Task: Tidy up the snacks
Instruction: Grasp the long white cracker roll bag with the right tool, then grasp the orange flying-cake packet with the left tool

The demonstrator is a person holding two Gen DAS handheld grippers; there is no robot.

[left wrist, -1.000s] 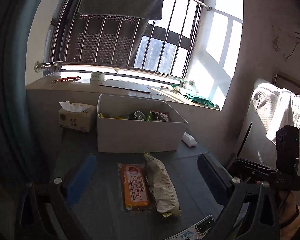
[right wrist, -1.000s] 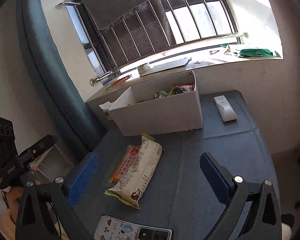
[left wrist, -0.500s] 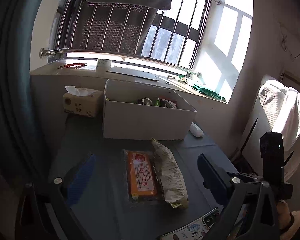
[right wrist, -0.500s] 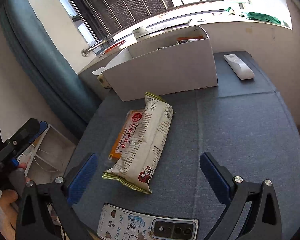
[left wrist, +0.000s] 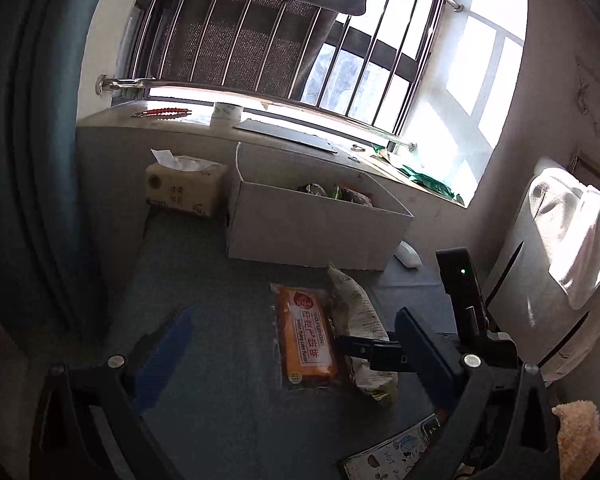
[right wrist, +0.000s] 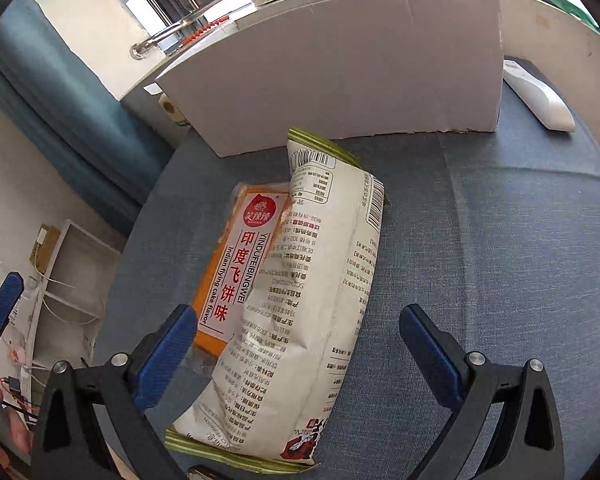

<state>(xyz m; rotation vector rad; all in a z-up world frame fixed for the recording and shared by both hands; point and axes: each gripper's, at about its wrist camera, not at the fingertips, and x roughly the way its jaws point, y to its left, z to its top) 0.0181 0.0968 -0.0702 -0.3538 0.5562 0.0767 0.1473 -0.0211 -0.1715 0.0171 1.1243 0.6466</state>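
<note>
Sunlit barred window [left wrist: 340, 60], teal curtain [left wrist: 32, 120]

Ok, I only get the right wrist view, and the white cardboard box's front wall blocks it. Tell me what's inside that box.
Observer: In the left wrist view, the white cardboard box already holds a few crinkled snack packets, bunched toward its right end.
Operator: Now report the left gripper.
Observer: The left gripper is open and empty. The flat orange snack packet shows between its fingers, untouched.
Operator: Tell me what stands right of the table.
Observer: A pale piece of furniture with a white cloth draped over its top.
</note>
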